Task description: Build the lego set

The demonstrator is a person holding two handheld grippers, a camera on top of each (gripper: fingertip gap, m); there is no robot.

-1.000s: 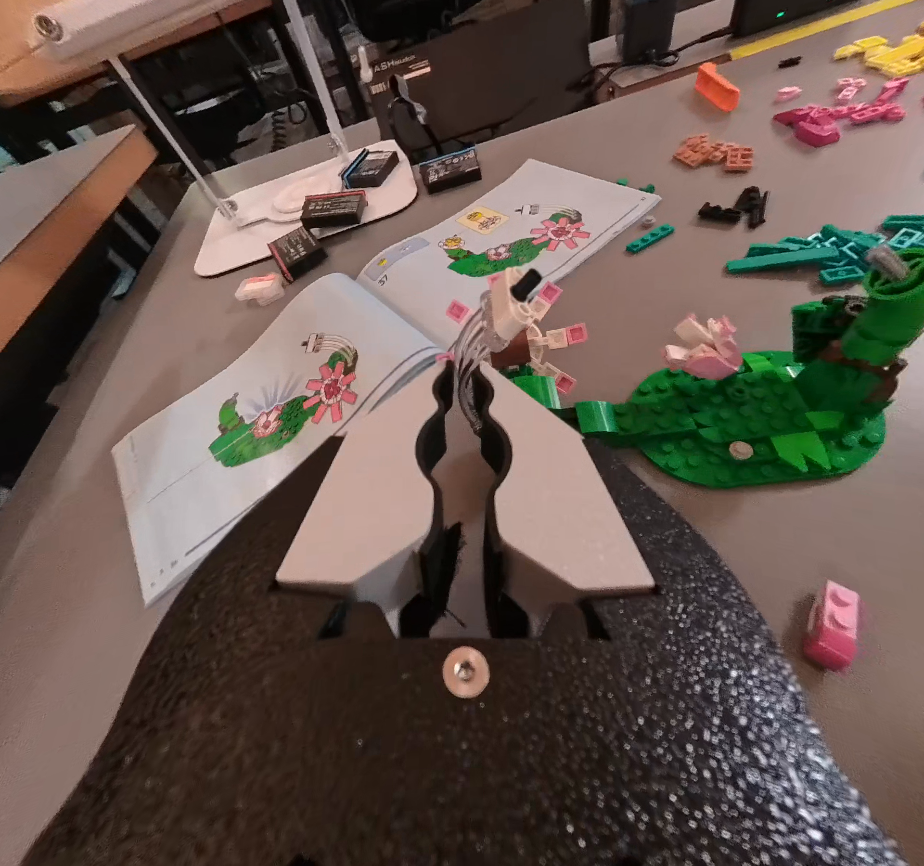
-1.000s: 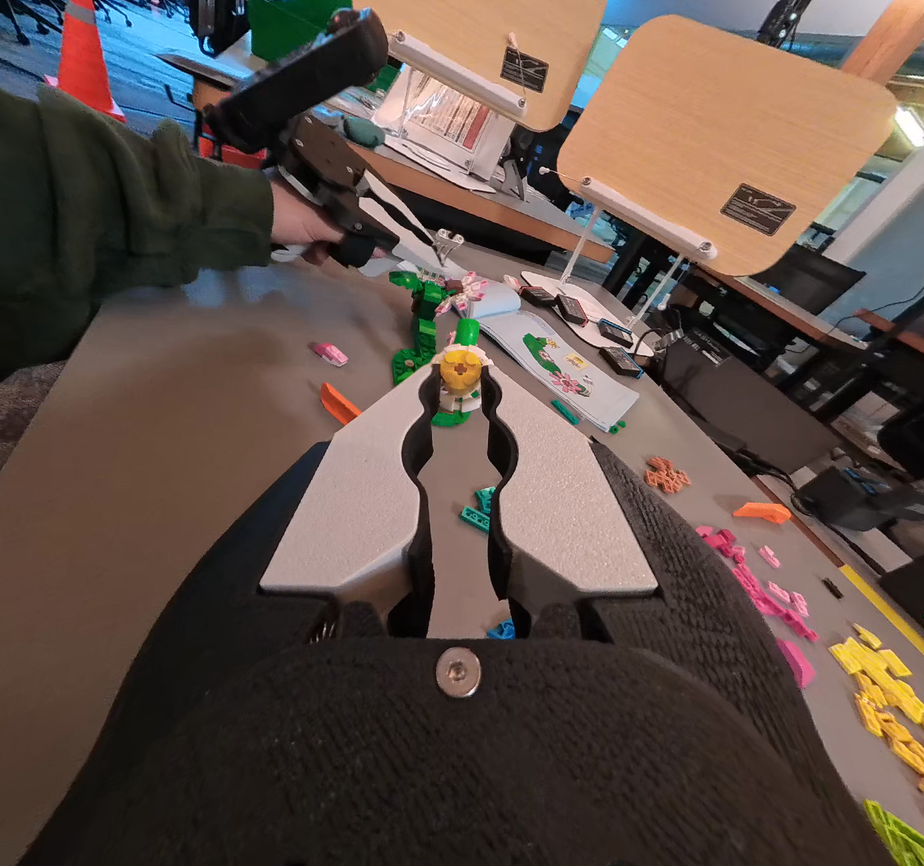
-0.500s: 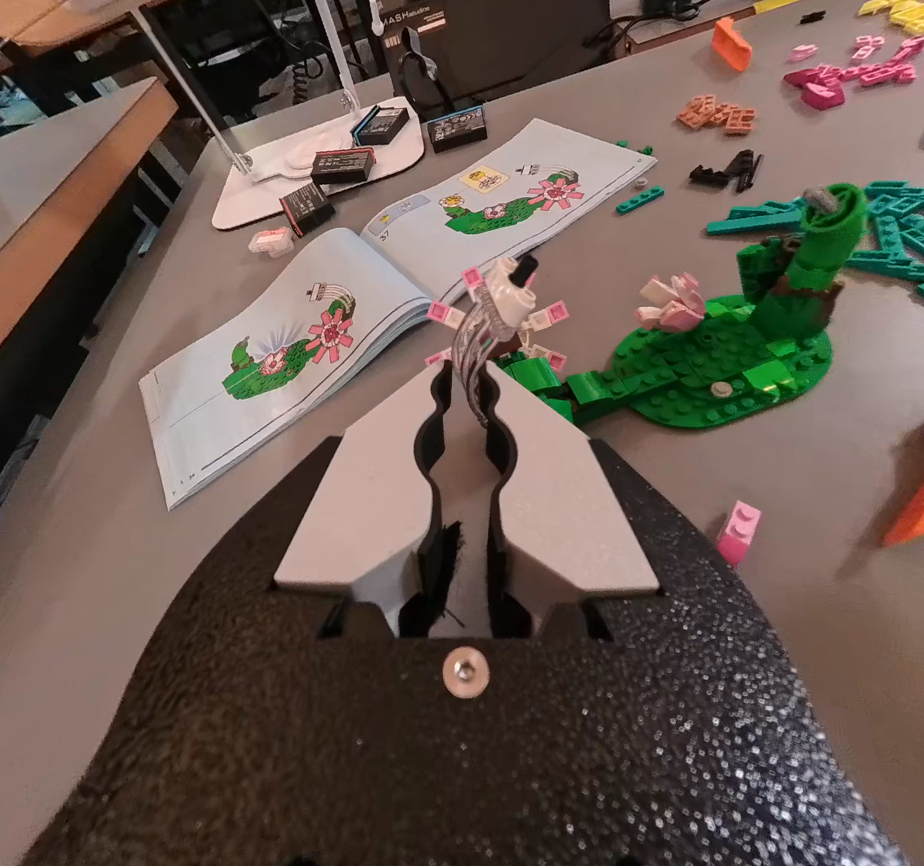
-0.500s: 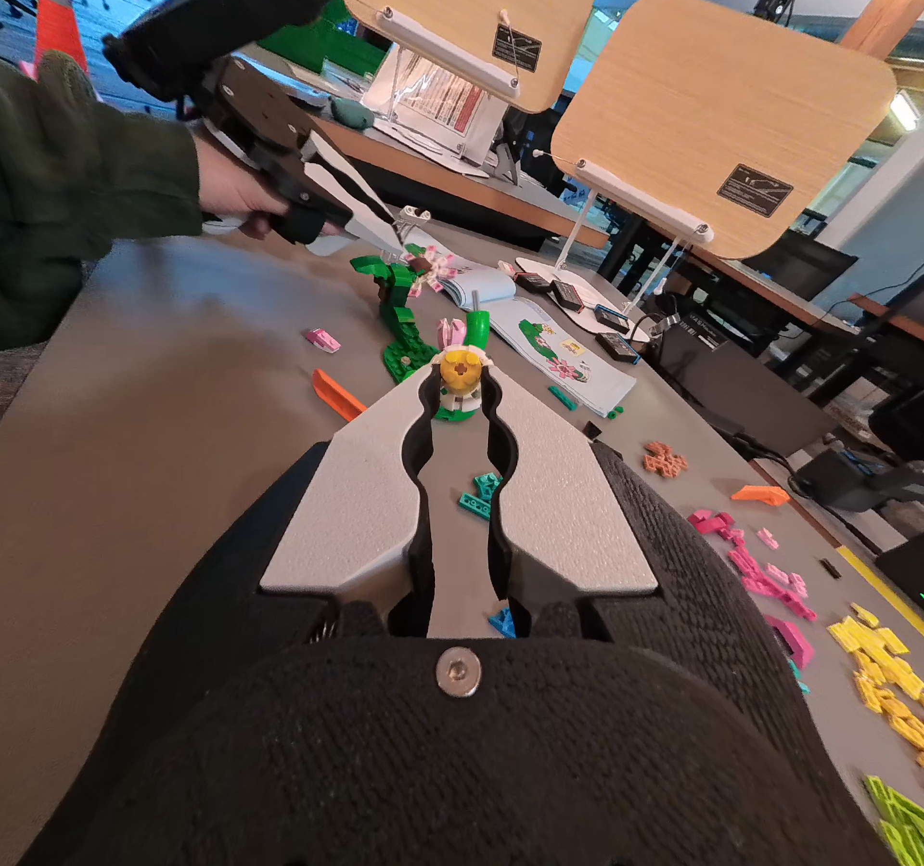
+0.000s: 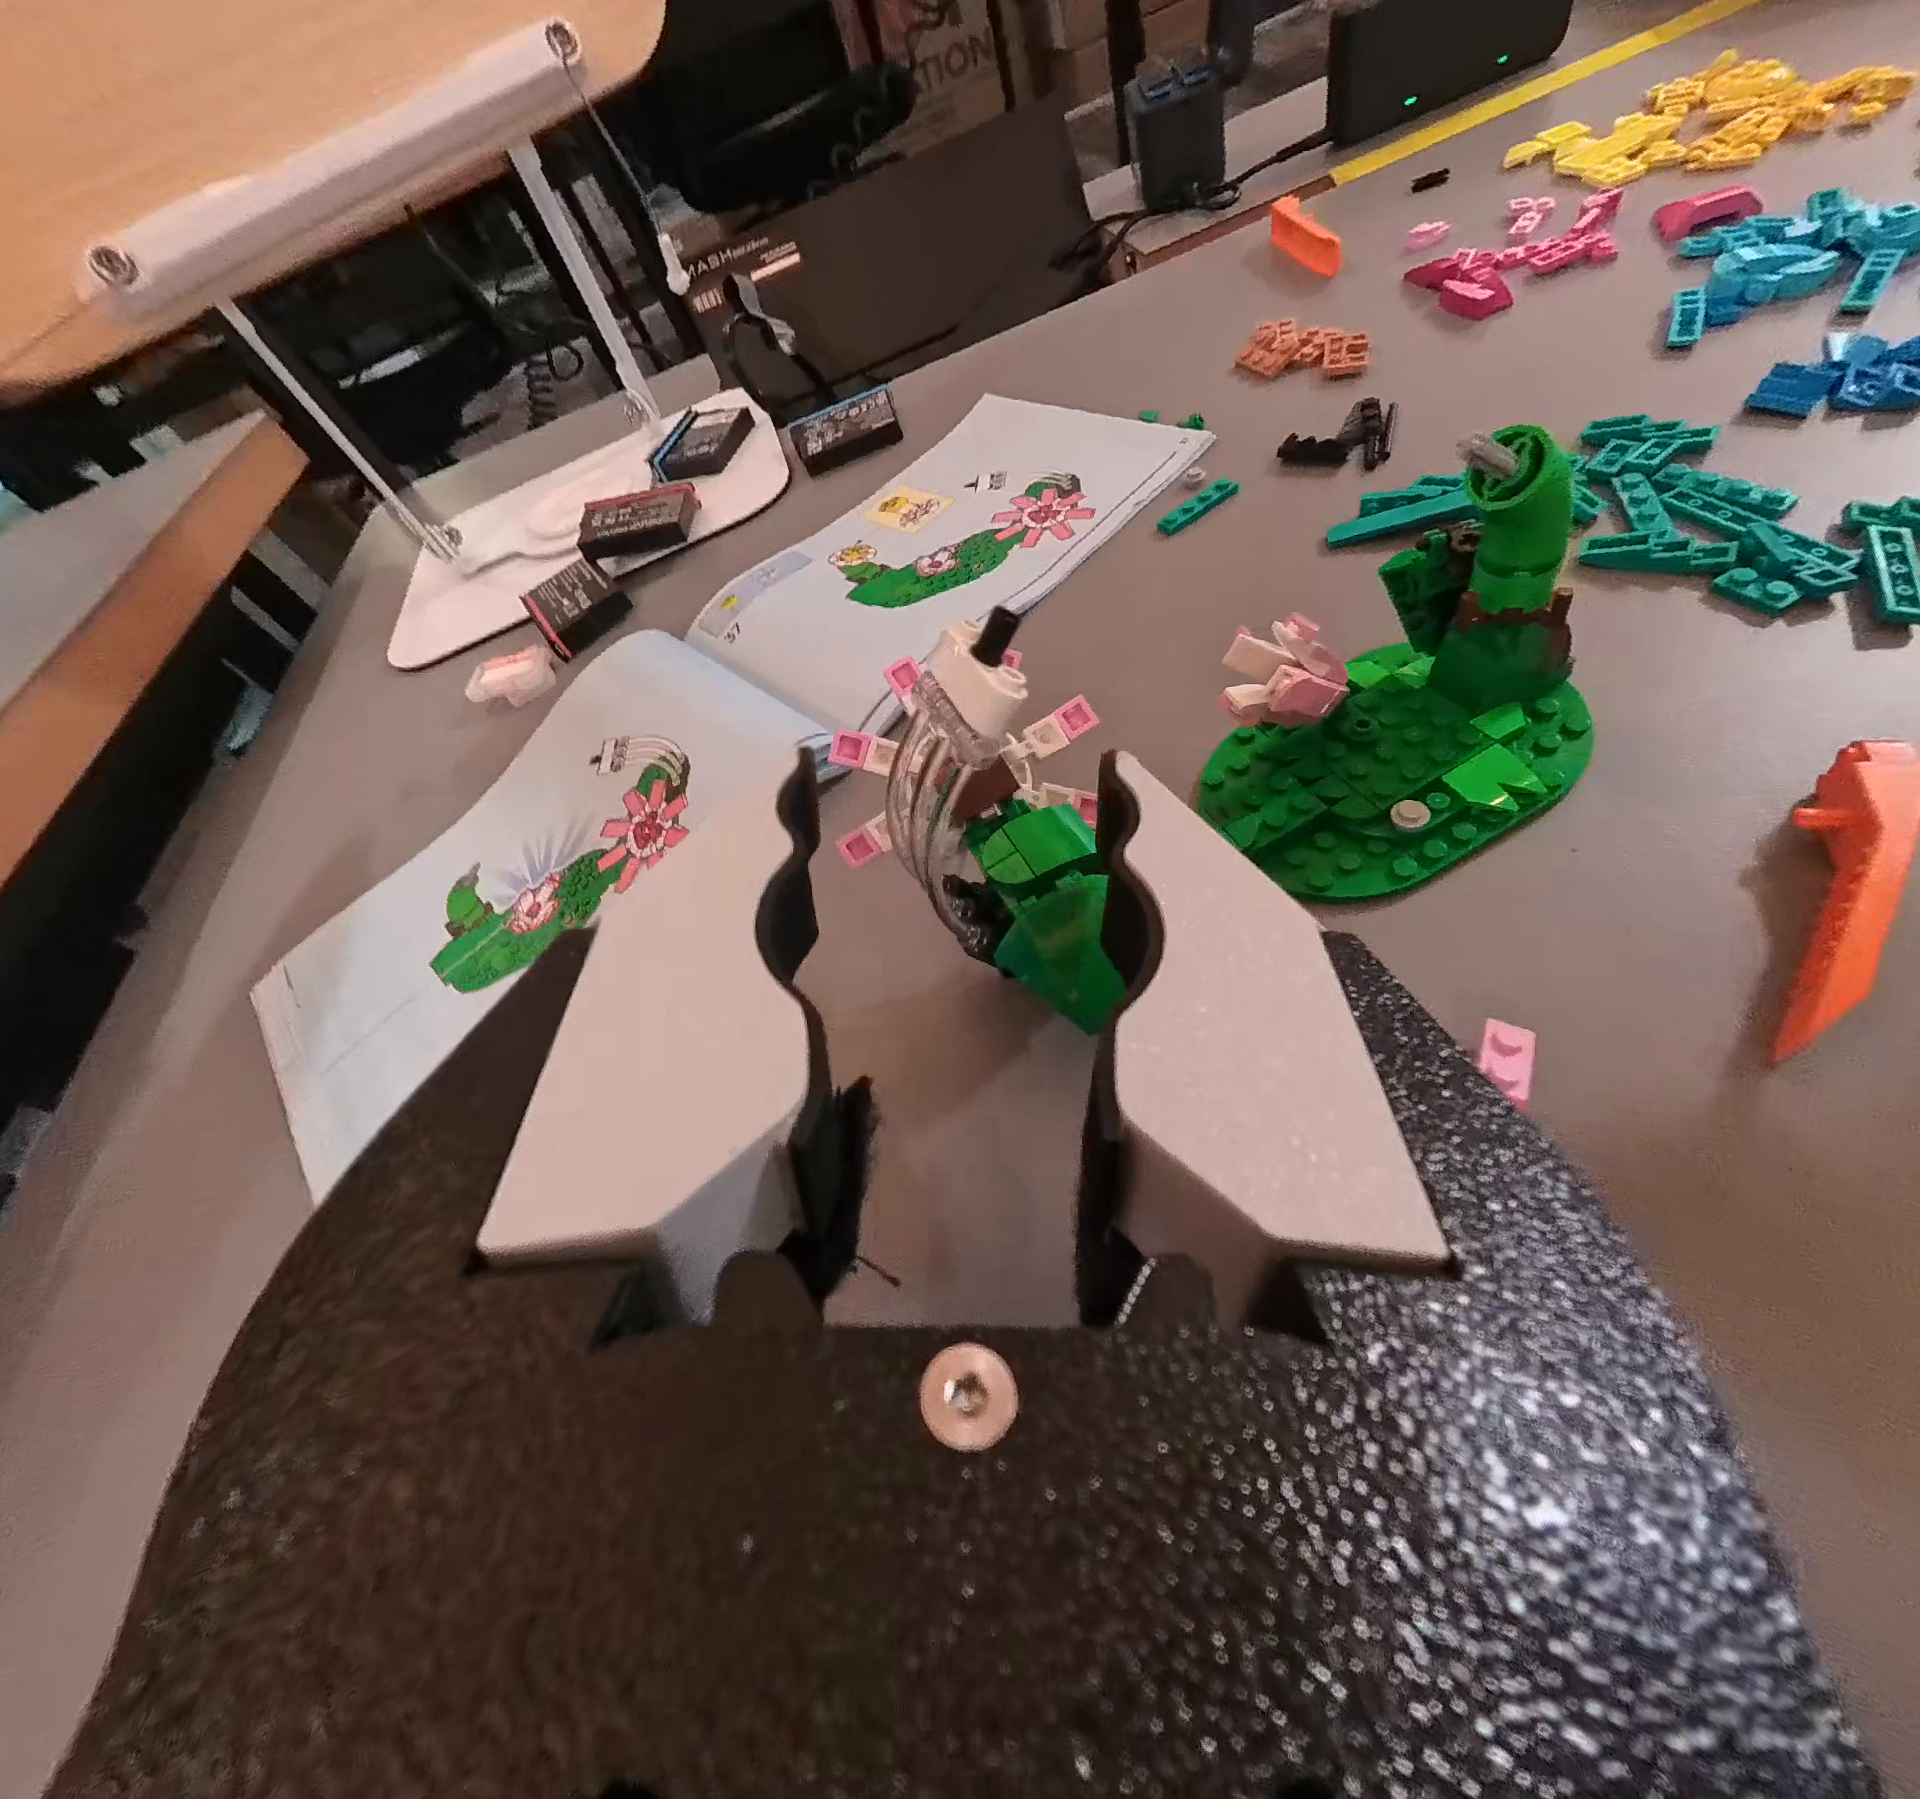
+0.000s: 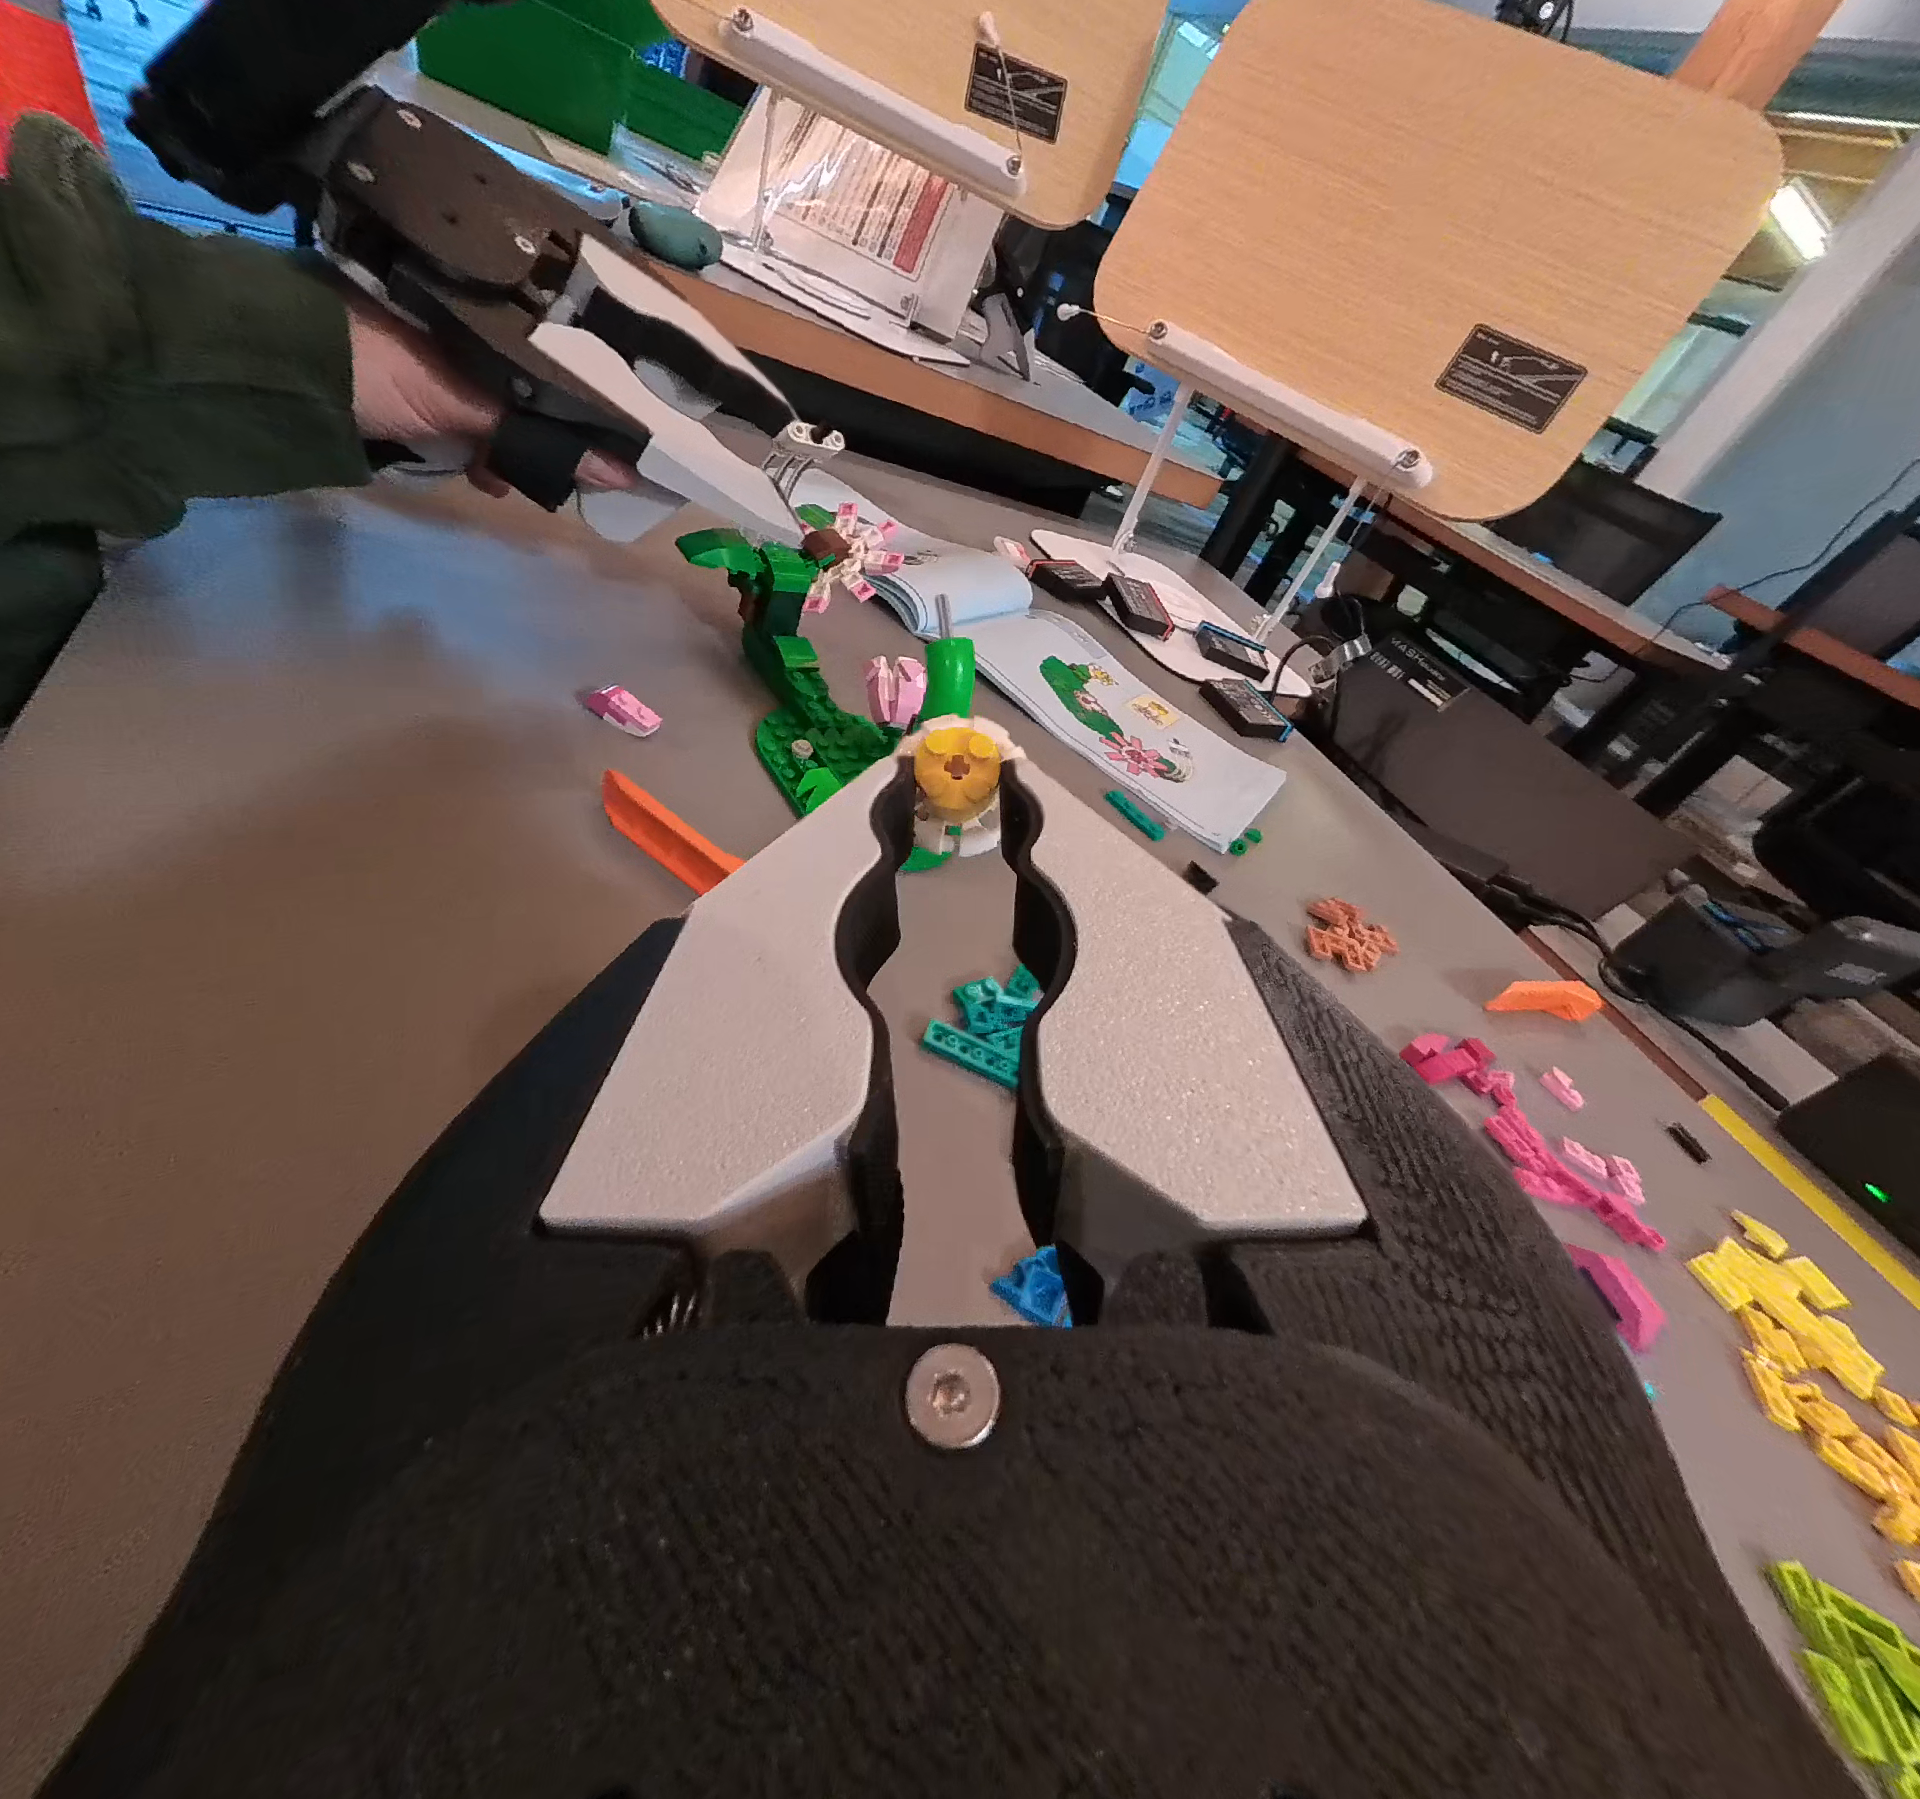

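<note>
- The left gripper (image 5: pixel 951 819) stands wide open and holds nothing. The pink-petalled flower assembly (image 5: pixel 961 762) sits in the gap between its fingers, apparently touching neither.
- That flower's clear curved stalks run up and away from the gripper. Its green stem leads on to the green base (image 5: pixel 1392 814), which lies ahead and to the right on the counter (image 5: pixel 1558 970).
- The right gripper (image 6: pixel 954 793) is closed on a small yellow-centred flower (image 6: pixel 956 773), held above the counter.
- From the right gripper, the base (image 6: pixel 821 741) lies just beyond and slightly left; its upright green stalk (image 6: pixel 948 674) is nearest, so the right gripper looks better placed to add to it.
</note>
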